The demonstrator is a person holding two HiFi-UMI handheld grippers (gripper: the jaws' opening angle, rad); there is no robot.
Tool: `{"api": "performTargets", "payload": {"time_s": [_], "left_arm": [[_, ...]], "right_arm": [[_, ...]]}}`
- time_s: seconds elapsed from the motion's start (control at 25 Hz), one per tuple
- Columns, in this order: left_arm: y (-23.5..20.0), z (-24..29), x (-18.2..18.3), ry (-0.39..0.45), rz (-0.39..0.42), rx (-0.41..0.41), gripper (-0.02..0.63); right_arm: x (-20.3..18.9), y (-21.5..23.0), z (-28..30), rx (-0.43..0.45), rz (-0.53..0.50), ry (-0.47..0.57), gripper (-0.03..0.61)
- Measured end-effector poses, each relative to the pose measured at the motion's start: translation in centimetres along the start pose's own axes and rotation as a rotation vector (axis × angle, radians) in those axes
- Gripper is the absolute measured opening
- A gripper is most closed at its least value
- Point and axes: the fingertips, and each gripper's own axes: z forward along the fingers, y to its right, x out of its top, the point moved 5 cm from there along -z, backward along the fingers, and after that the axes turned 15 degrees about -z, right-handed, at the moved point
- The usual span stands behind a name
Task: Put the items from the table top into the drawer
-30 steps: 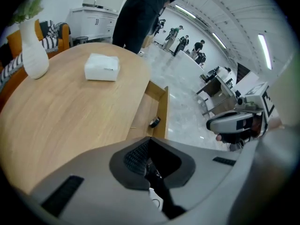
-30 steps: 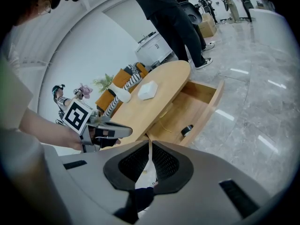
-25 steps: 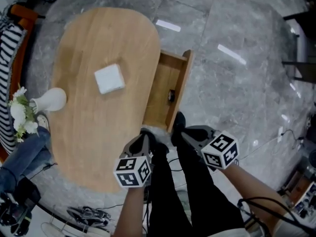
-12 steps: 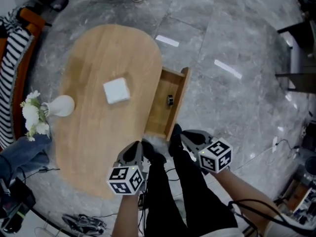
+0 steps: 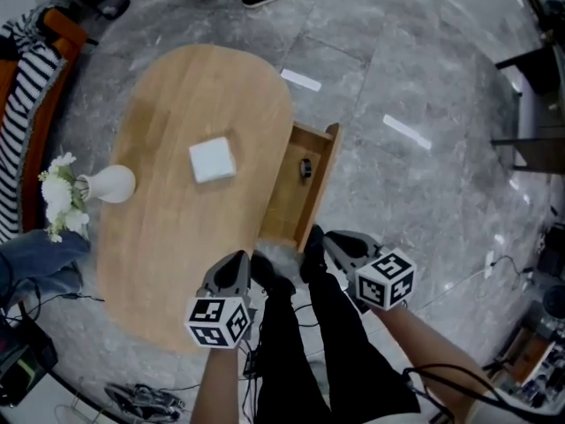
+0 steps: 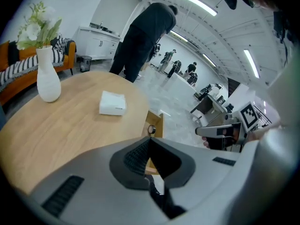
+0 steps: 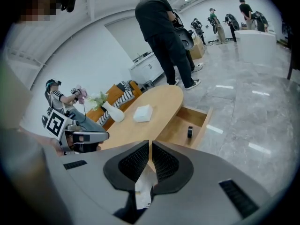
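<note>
both tongs closed, nothing in them: left gripper (image 5: 237,265) and right gripper (image 5: 334,242) hang at my end of the table (image 5: 168,237). white box (image 5: 213,160) sits mid-table beside the open drawer (image 5: 287,206), which holds a small black roll (image 5: 305,168). vase (image 5: 113,184) stands well apart; i see nothing blocking.

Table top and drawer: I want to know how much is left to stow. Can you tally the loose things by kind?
white vase with flowers, on the table: 1
white box, on the table: 1
small black roll, in the open drawer: 1
Total: 3
</note>
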Motion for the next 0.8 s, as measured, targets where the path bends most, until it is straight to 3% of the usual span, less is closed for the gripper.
{"api": "performTargets", "payload": {"time_s": [0.8], "left_arm": [[-1.3, 1.8, 1.8, 0.018, 0.011, 0.029, 0.008]], "right_arm": [[-2.8, 0.2, 0.3, 0.059, 0.003, -0.063, 0.046]]}}
